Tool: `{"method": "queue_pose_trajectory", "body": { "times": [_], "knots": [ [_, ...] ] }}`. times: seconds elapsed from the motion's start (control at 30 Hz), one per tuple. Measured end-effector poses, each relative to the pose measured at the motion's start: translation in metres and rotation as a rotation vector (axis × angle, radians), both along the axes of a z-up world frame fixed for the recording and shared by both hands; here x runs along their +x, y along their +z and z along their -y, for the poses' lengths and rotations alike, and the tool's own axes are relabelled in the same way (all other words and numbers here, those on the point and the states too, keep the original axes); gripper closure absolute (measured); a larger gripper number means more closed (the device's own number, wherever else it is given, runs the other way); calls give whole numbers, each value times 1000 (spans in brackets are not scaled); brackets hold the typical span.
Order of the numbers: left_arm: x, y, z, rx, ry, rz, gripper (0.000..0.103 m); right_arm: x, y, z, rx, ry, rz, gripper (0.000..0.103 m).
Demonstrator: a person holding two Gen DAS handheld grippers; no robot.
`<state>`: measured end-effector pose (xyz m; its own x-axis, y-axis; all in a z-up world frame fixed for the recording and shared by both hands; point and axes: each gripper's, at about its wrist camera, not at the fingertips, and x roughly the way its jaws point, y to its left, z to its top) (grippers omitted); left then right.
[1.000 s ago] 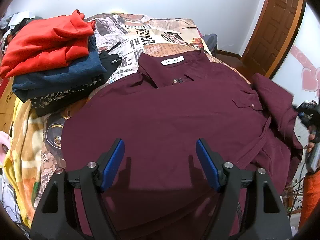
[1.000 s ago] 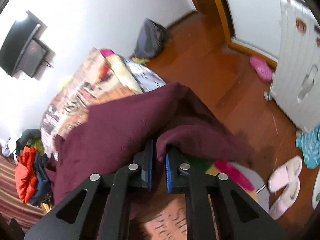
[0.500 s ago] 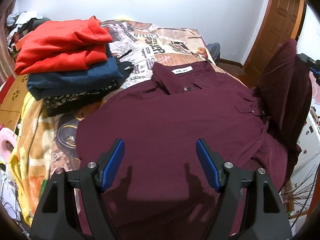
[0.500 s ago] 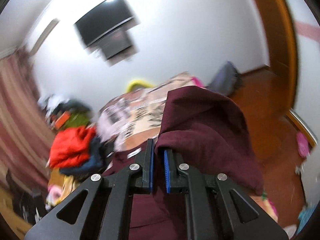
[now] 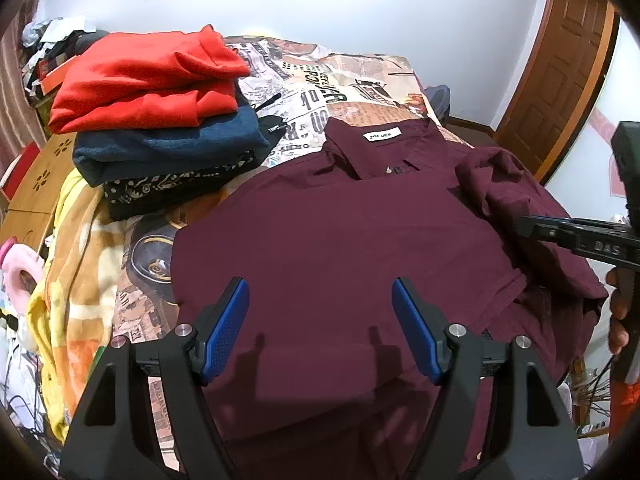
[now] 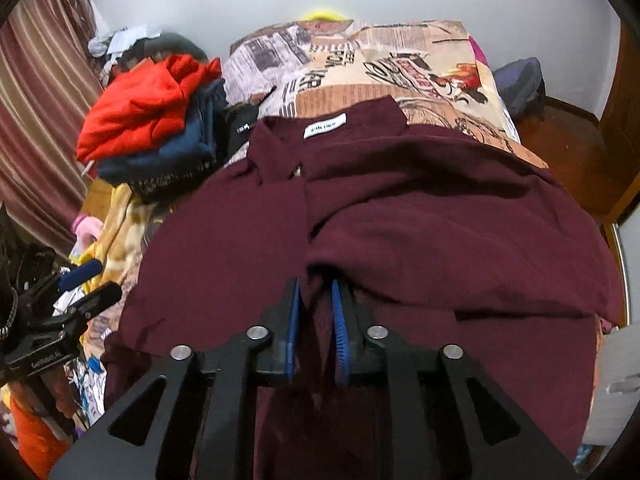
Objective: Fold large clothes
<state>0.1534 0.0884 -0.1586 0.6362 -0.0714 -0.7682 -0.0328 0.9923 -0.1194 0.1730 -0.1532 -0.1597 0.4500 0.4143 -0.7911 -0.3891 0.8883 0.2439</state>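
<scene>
My right tool point(image 6: 316, 300) has just carried the sleeve point(image 6: 440, 248) of the maroon shirt point(image 5: 340, 248) up off the bed's edge and across onto the shirt's body — a second ago that sleeve hung beside the bed, and half a second ago it was lifted high. Now its jaws are opening, with a fold of maroon cloth between the blue pads; whether the pads press on it at all I can't quite tell from this angle, but it looks like a release. The shirt lies spread face-down on the bed point(image 5: 360, 80), collar and white label point(image 5: 383, 135) toward the far wall, beside the stack of folded clothes point(image 5: 160, 120). My left tool point(image 5: 320, 320) hovers over the near hem, jaws well apart and holding nothing, much as it was. So I judge the right sleeve fold is nearly laid — though it sits bunched, not flat, and probably wants smoothing before the other side comes in.
</scene>
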Motion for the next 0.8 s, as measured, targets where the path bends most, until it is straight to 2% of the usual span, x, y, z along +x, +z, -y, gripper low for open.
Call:
{"method": "queue_pose_trajectory", "body": {
  "times": [0.13,0.3,0.37,0.53,0.63,0.8],
  "knots": [
    [6,5,10,3,-23,17,30,-9,13,13,-12,-25,37,64],
    [13,11,24,-5,-52,39,30,-20,23,51,16,-155,99,51],
    [16,11,29,-9,-62,39,30,-18,23,75,39,-244,93,51],
    [18,5,35,-1,-75,24,30,0,1,123,164,-416,-30,51],
    [17,1,33,10,-69,15,30,10,-14,139,203,-505,-79,51],
    [18,-4,18,-6,-32,0,30,29,-40,151,330,-574,-181,51]
  ]
}}
